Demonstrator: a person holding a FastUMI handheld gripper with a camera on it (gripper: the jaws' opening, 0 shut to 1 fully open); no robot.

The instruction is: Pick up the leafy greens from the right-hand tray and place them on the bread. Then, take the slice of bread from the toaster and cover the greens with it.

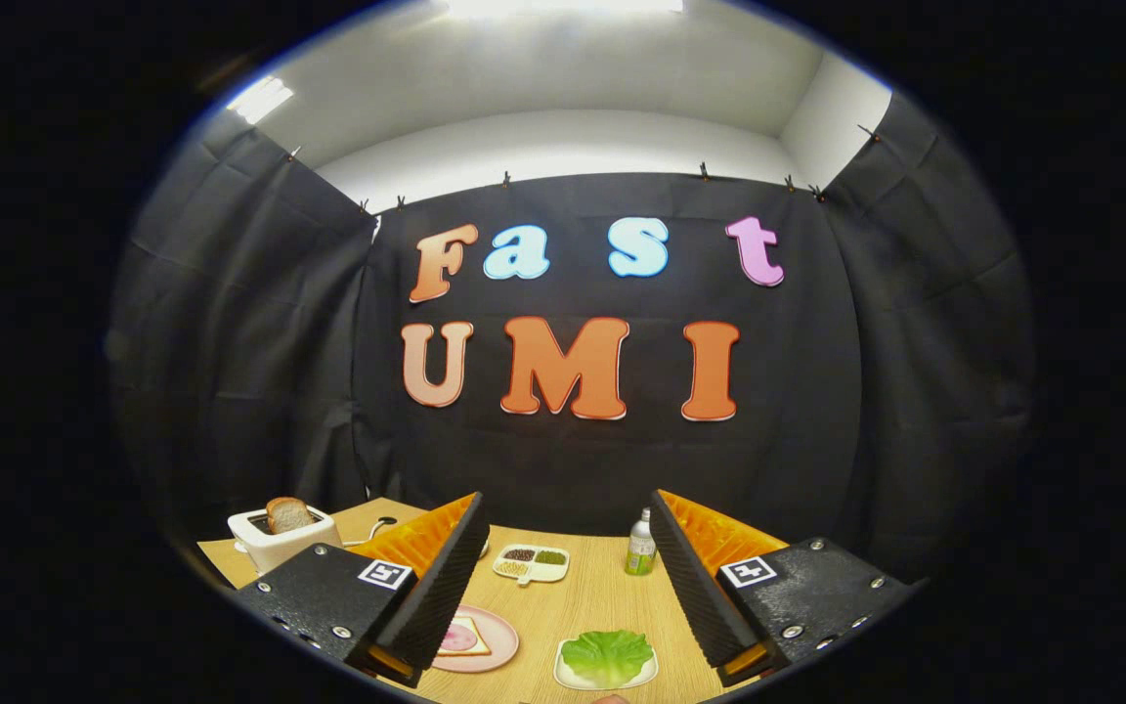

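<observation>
Looking along the tongs (563, 577), I see both fingers spread wide with nothing between them but bare wooden surface (592, 596); they hold nothing. The leafy greens (607, 655) lie on a small white tray (573, 677) close in, between the two fingers and nearer the right one. Just beside the left finger sits a pink plate (499, 645) carrying a slice of bread (470, 636) with what I take to be a pinkish slice of meat on it, though the finger covers part of it and I cannot be sure. Beyond the left finger stands a white toaster (280, 543) with a browned slice of bread (287, 513) standing up out of its slot. Farther out, between the fingertips, I can see a white divided dish (532, 564) with small dark and green fillings, and near it, close to the right finger's tip, a small bottle (640, 543) with a green label, upright.
</observation>
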